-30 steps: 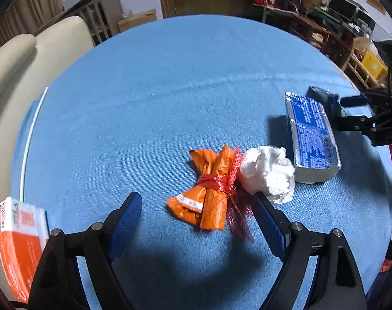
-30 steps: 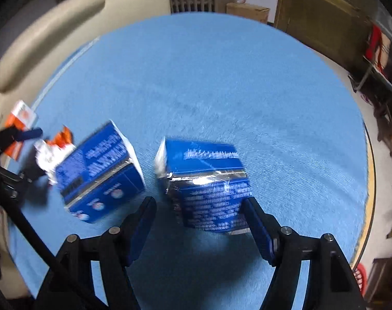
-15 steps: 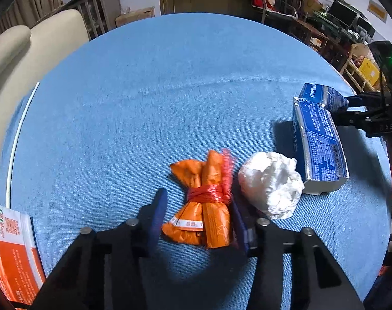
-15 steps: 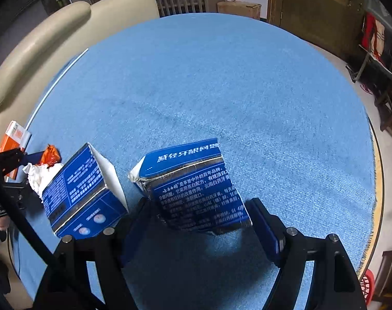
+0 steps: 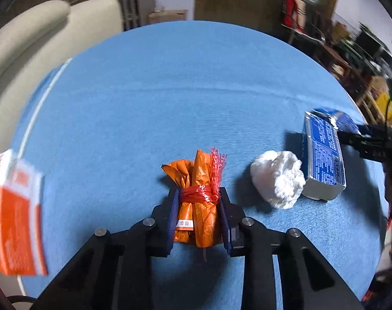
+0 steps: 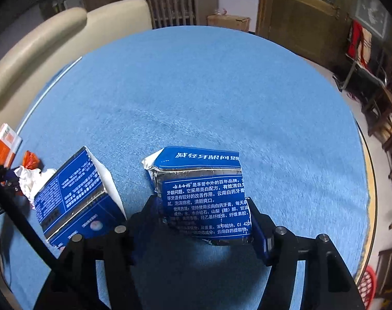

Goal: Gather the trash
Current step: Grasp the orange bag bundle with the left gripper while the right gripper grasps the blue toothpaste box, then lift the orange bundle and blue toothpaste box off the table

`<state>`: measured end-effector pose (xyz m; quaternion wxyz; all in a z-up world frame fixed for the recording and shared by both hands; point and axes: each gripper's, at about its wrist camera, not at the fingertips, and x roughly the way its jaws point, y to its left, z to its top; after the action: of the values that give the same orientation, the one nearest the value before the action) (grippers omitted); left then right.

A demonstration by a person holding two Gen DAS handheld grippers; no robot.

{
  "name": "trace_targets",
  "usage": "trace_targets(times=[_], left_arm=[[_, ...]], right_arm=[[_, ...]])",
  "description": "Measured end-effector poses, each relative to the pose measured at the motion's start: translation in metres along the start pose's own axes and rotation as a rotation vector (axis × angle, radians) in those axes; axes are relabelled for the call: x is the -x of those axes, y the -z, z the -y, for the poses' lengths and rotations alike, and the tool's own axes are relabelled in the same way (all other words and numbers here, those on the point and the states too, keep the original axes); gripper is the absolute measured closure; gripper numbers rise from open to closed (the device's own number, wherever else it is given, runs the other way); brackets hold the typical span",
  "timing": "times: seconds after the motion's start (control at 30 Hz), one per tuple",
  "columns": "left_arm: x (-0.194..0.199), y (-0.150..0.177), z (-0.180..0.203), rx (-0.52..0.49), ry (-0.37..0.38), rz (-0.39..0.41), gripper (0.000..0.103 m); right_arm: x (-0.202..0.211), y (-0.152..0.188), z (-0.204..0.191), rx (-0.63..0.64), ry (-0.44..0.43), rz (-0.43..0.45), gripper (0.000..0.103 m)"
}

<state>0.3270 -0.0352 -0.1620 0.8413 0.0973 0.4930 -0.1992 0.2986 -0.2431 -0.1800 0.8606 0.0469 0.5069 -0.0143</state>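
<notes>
Two grippers are on the blue round table point(image 5: 170, 82), and each has a piece of trash between its fingers. The left gripper point(image 5: 197, 213) is clamped on the orange wrapper bundle point(image 5: 196, 201), its blue pads pressing both sides just below the red netting tie, and the bundle's far end sticks out past the fingertips. Just to the right of it lies a crumpled white tissue point(image 5: 277, 178), loose on the cloth, and touching the tissue's far right side lies a blue carton point(image 5: 322, 155). Away at the near left edge sits an orange and white box point(image 5: 14, 214), blurred. Over on the right gripper point(image 6: 202, 219), the fingers are squeezed against a crushed blue toothpaste box point(image 6: 205, 193), one on each side of its near end, the box tilted with its silver fold showing. The blue carton sits to the left of that, apart from those fingers. A cream sofa point(image 6: 41, 49) curves behind the table's far left
</notes>
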Motion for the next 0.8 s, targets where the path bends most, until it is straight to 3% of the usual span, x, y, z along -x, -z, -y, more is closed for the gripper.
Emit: trace_targets(times=[0.2,0.43,0.8], left_arm=[[0.037,0.011,0.011,0.029,-0.071,0.061,0.072],[0.090,0.042,0.055,0.006,-0.134,0.161,0.072],[0.167,0.062,0.102,-0.013,-0.191,0.286,0.072]], right_arm=[[0.024,0.033,0.014,-0.076,-0.032,0.032,0.036],[0.082,0.069,0.015,-0.128,-0.098,0.107,0.036],[0.163,0.108,-0.014,-0.127,-0.187,0.211,0.036]])
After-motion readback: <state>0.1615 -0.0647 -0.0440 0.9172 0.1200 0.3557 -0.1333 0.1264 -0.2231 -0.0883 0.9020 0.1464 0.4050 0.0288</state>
